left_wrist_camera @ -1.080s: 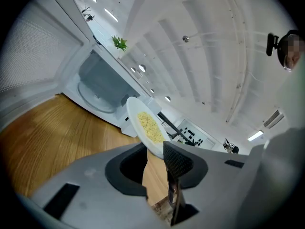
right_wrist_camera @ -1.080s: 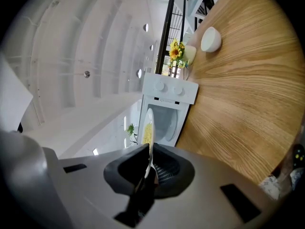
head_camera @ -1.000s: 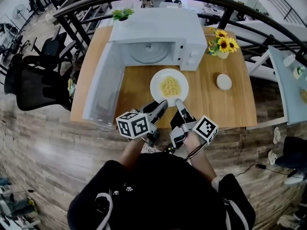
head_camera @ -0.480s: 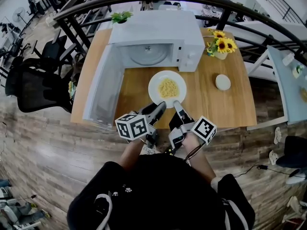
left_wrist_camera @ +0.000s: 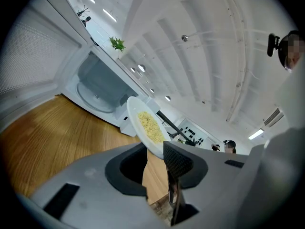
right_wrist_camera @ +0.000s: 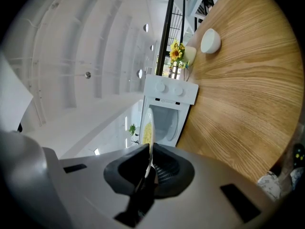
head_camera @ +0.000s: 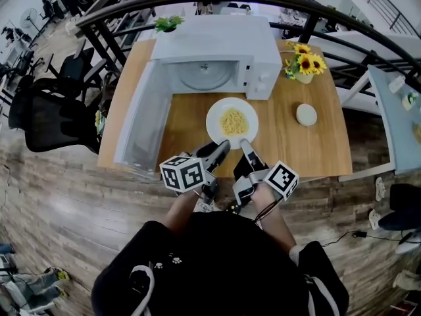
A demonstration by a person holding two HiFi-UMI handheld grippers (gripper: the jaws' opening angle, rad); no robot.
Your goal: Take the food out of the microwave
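Barely drifts since a second ago, pinches the round white plate of yellow noodles [head_camera: 231,122] by its near rim in left gripper [head_camera: 220,147] and right gripper [head_camera: 245,143] jaws, outside the open white microwave [head_camera: 214,51], risks tipping on any slip.

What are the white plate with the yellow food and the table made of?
The plate looks like glazed ceramic, though it could be hard plastic: it is plain white and smooth, with a thin rim. The table looks like wood or a wood-look veneer: it is warm brown with long grain lines and has a mostly matte top.
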